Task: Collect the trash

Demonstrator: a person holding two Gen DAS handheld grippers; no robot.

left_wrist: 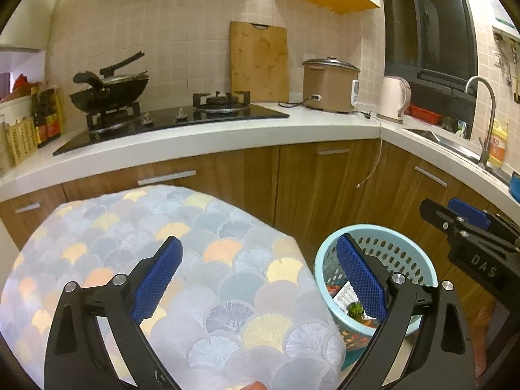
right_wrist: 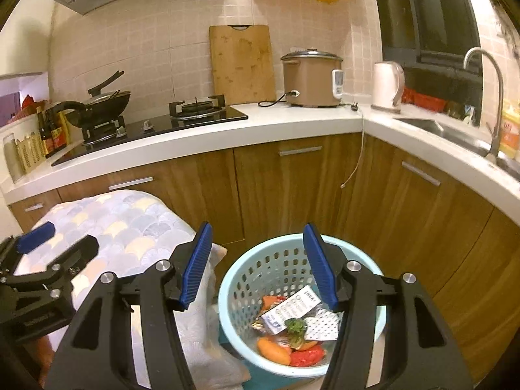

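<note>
While both tongs are held apart and empty, the right tongs (right_wrist: pixel 256 260) are poised over the basket (right_wrist: pixel 239 279) of trash (right_wrist: pixel 292 328); the left tongs (left_wrist: pixel 258 274) are held above the cushion (left_wrist: pixel 227 260).

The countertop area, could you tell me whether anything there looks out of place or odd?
One thing: a loose cord hangs off the counter edge near the rice cooker, its free end dangling unplugged against the cabinet doors. Nothing looks spilled or knocked over.
</note>
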